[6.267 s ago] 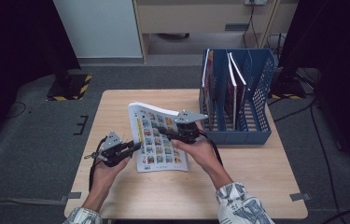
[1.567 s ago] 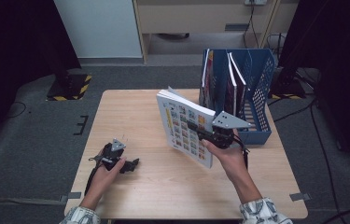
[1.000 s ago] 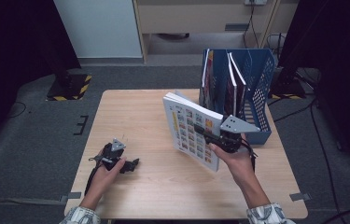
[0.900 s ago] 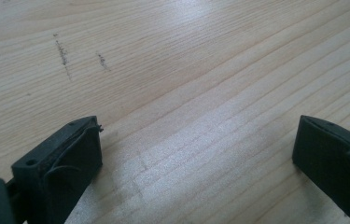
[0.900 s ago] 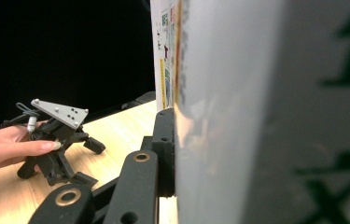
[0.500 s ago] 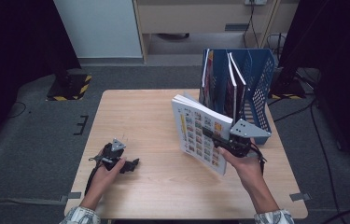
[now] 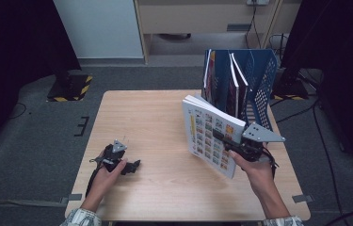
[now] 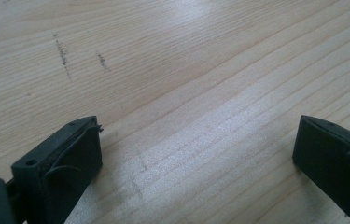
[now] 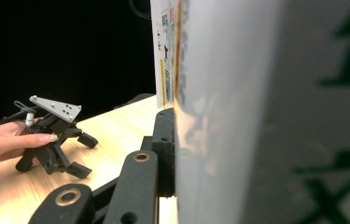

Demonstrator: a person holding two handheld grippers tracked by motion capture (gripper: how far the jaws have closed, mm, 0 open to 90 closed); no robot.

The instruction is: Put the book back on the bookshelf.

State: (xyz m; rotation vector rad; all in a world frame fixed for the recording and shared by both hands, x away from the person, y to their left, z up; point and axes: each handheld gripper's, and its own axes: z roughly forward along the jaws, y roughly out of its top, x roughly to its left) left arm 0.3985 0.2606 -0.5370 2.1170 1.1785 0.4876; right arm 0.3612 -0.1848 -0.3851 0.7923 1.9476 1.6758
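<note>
A person sits at a light wooden table (image 7: 164, 117) with a pair of black tongs in each hand. The right gripper (image 7: 226, 140) is clamped on a thin book (image 7: 209, 134) with a cover of small colourful picture squares, holding it up off the table, nearly upright and tilted a little, near the table's right side. In the right gripper view, one jaw presses flat against the book's cover (image 9: 238, 112), which stands like a wall close to the camera. Just behind the book stands a blue mesh rack (image 7: 259, 82) at the table's far right corner, with several other books (image 7: 221, 80) standing upright in its slots. The left gripper (image 7: 134, 165) rests low on the table near the front left, well apart from the book, its jaws spread wide over bare wood with nothing between them.
</note>
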